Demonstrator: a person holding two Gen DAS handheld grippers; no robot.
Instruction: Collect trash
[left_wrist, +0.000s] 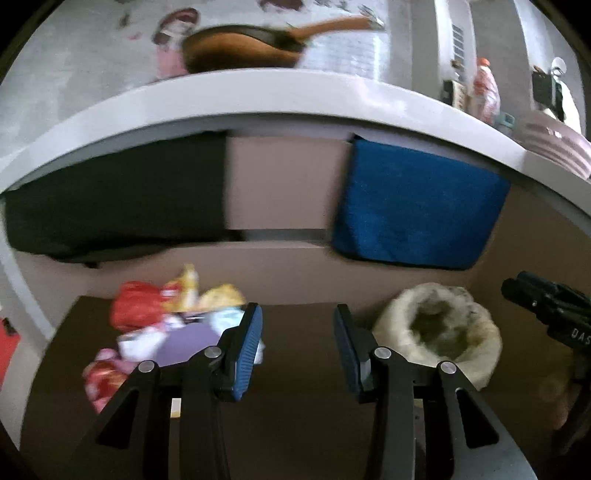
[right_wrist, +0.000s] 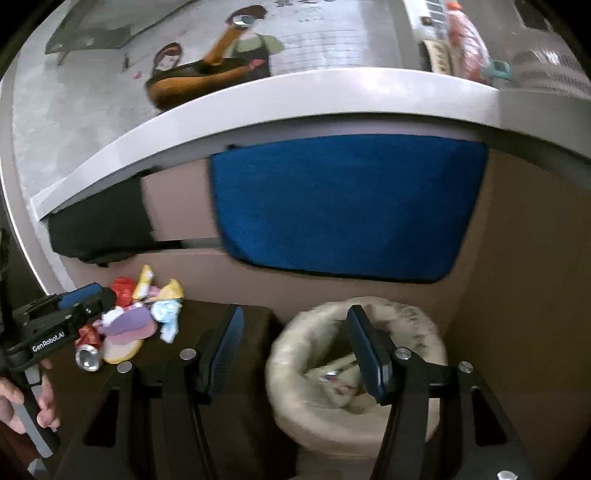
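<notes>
A pile of trash (left_wrist: 166, 325), with red, yellow, purple and white wrappers, lies on the dark table at the left; in the right wrist view the trash pile (right_wrist: 136, 321) includes a crushed can (right_wrist: 88, 356). A cream woven basket (left_wrist: 439, 328) stands at the right and holds a few wrappers in the right wrist view (right_wrist: 354, 373). My left gripper (left_wrist: 298, 345) is open and empty, just right of the pile. My right gripper (right_wrist: 295, 350) is open and empty, over the basket's left rim.
A white counter edge (left_wrist: 277, 96) runs above, with a blue towel (left_wrist: 417, 206) and a black cloth (left_wrist: 118, 199) hanging from it. A brown pan (left_wrist: 240, 46) sits on the counter. The brown cabinet front (left_wrist: 288, 184) backs the table.
</notes>
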